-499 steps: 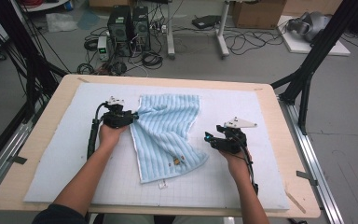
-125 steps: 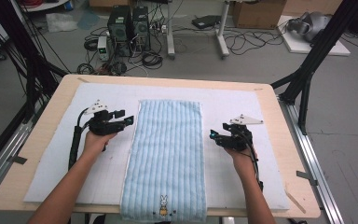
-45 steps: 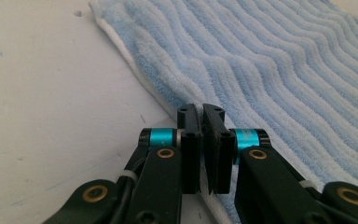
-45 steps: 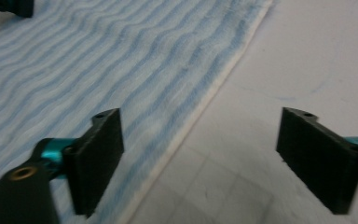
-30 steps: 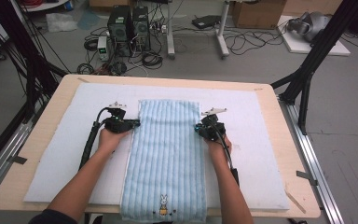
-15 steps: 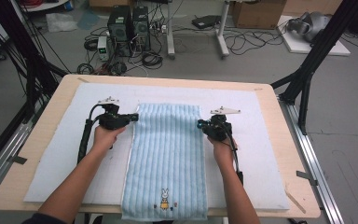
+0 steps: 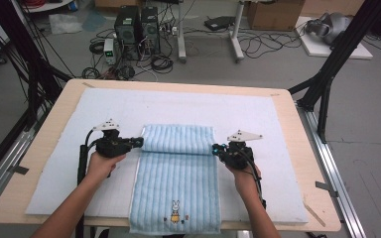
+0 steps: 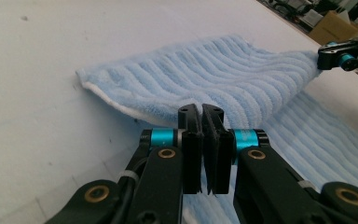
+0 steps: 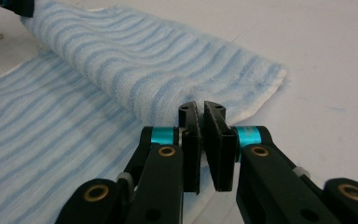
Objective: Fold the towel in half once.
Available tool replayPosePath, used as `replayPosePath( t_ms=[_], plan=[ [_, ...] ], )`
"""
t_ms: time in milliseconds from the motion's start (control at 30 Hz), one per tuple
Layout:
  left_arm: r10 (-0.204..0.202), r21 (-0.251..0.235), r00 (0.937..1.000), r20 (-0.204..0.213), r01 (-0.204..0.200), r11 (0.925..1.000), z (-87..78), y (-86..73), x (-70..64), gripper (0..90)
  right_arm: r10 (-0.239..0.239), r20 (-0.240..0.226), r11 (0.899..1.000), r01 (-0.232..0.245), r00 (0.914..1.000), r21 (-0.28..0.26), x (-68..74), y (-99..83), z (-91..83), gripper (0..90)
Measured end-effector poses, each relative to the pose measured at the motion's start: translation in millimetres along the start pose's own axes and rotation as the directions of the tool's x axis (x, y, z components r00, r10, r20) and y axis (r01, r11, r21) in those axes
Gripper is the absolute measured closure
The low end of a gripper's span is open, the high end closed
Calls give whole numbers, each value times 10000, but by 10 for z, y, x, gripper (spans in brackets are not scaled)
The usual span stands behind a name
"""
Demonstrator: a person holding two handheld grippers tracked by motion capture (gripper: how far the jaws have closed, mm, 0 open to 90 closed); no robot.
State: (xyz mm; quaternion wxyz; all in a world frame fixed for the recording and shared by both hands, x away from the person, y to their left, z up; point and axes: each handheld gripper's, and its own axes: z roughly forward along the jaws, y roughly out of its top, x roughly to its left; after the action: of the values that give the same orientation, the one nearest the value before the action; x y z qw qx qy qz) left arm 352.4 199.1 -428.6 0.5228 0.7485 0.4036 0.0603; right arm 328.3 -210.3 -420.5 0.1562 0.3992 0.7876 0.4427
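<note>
the left hand-held gripper [image 7: 138, 143] is clenched on the left corner of the towel [image 7: 178, 183], its jaws pressed together with the pale blue ribbed cloth nipped between them; in the left gripper view [image 8: 201, 116] the fabric rises just past the jaw tips and stretches away to the far side. the right hand-held gripper [image 7: 217, 148] is likewise clenched on the towel's right corner, and in the right gripper view [image 9: 201, 114] the striped cloth bunches right at its tips, the white edge of the hem showing just to the right of them.

between the two hand-held grippers the far end of the towel is lifted off the mat and curled over toward the person, making a soft roll that spans from one set of jaws to the other. on the near side of both hand-held grippers the rest of the towel lies flat, running back between the person's forearms to the near edge of the bench [image 7: 59, 94], where its end hangs slightly over. a small embroidered rabbit [image 7: 175, 210] sits on that near end, well behind the grippers.

under the towel is a pale blue mat [image 7: 238, 111] that covers most of the wooden bench. a hand [image 7: 99, 166] holds each tool from behind, with a black cable trailing back along the forearm.
</note>
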Motion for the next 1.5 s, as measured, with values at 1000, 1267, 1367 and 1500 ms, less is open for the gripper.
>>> replayPosePath(
  t_ms=[1000,1267,1367,1500],
  plan=[
    [-325,-740,9780,-2060,176,9971,99,91,167,217,697,1044,9965,-644,9921,-531,-85,-167,-150,306],
    [-410,70,9743,-2213,436,9990,359,241,325,368,786,1008,9960,-738,9918,-503,-108,-170,-157,285],
    [-312,561,9680,-2491,466,9973,484,268,363,402,773,982,9960,-725,9922,-517,-111,-170,-158,286],
    [-120,833,9542,-2990,386,9958,624,255,366,467,854,965,9953,-804,9917,-547,-128,-172,-166,286]
  ],
)
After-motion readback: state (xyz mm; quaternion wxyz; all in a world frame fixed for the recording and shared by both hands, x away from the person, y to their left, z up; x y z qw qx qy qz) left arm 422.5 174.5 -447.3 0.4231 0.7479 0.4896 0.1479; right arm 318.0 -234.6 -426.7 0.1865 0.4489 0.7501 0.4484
